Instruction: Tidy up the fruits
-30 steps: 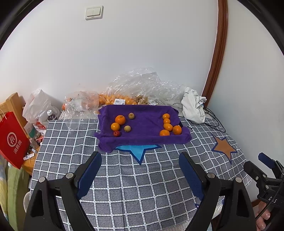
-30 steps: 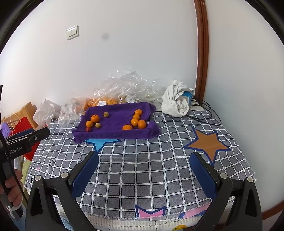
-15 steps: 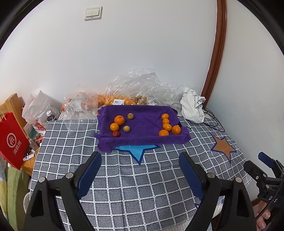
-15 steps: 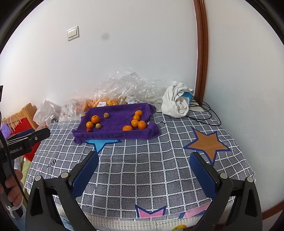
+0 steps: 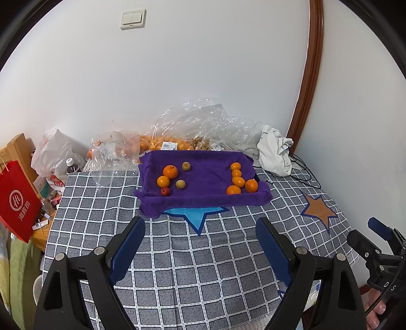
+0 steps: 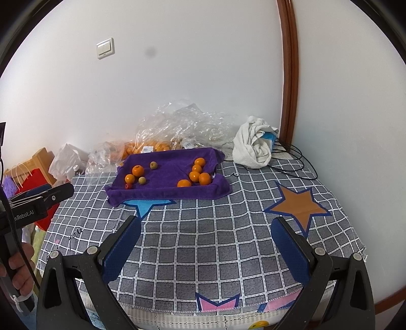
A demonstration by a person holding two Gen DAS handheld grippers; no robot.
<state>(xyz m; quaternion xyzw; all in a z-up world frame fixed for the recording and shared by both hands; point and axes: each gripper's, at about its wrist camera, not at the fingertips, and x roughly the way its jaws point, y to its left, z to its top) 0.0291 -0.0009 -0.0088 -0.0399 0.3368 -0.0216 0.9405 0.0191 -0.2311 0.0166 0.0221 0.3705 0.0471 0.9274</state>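
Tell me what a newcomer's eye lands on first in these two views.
The purple towel at the far middle of the checked tablecloth stands out, with orange fruits clustered on its right and a mixed group on its left. Behind it lie crumpled clear plastic bags against the wall. Both tongs, left and right, hang open and empty in front.

white wall (image 5: 203,63) — light switch (image 5: 133,19) — brown door frame (image 6: 289,76)

On the purple towel (image 5: 203,182) lie seven oranges (image 5: 170,171): two at its left end, five at its right. Beside the left pair sit two greenish fruits (image 5: 186,166) and one small red fruit (image 5: 165,191).
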